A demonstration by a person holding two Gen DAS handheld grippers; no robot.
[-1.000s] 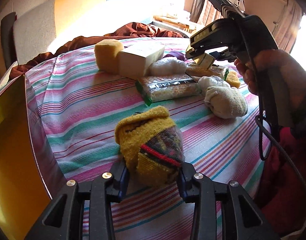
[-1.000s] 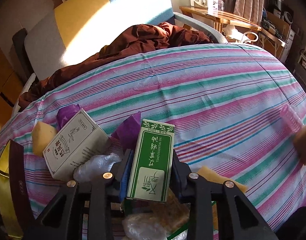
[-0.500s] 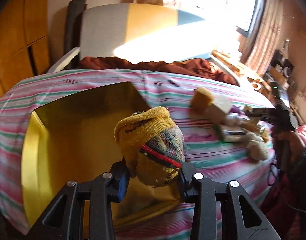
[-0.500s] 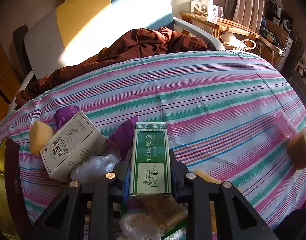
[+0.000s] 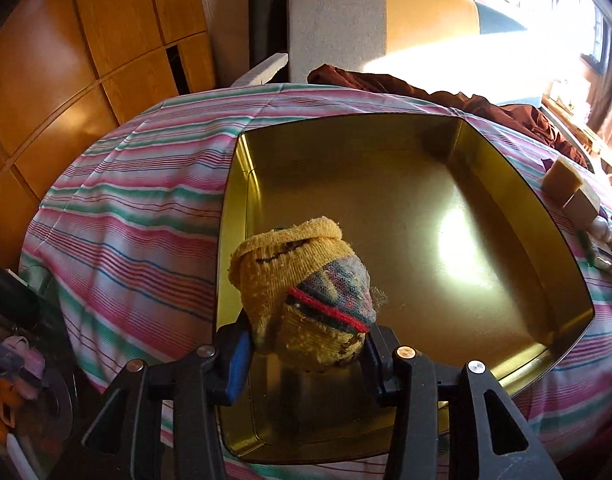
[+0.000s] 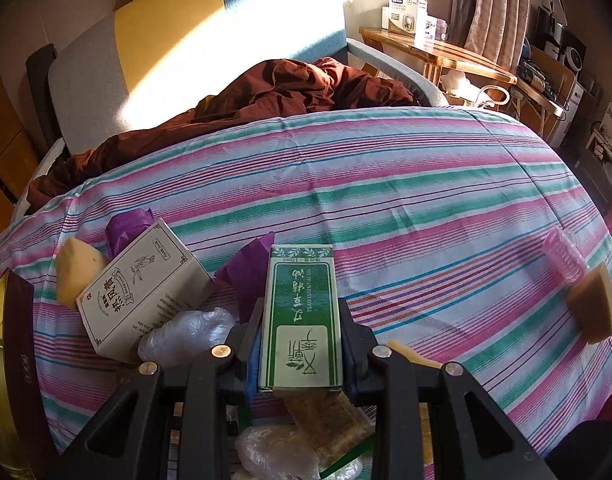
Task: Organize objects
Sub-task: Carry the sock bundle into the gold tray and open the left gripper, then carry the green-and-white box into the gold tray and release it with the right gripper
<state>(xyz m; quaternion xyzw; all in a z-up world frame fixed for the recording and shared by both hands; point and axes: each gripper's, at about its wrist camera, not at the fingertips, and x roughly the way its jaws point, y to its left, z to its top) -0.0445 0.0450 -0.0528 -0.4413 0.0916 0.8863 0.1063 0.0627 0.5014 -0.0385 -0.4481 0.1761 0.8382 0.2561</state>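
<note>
Two pairs of tongs are seen, each with something between its fingers. The left tongs (image 5: 308, 354), whose jaws are opening, are still pressed against a rolled yellow sock (image 5: 301, 296) hung over the near part of a gold tin (image 5: 233, 184). The tin is set on a striped cloth (image 5: 137, 208). A green box (image 6: 301, 316) is clamped upright in the fully narrowed right tongs (image 6: 301, 358), to the right of the tin, just beside a white box (image 6: 141, 292) and a plastic bag (image 6: 185, 334).
</note>
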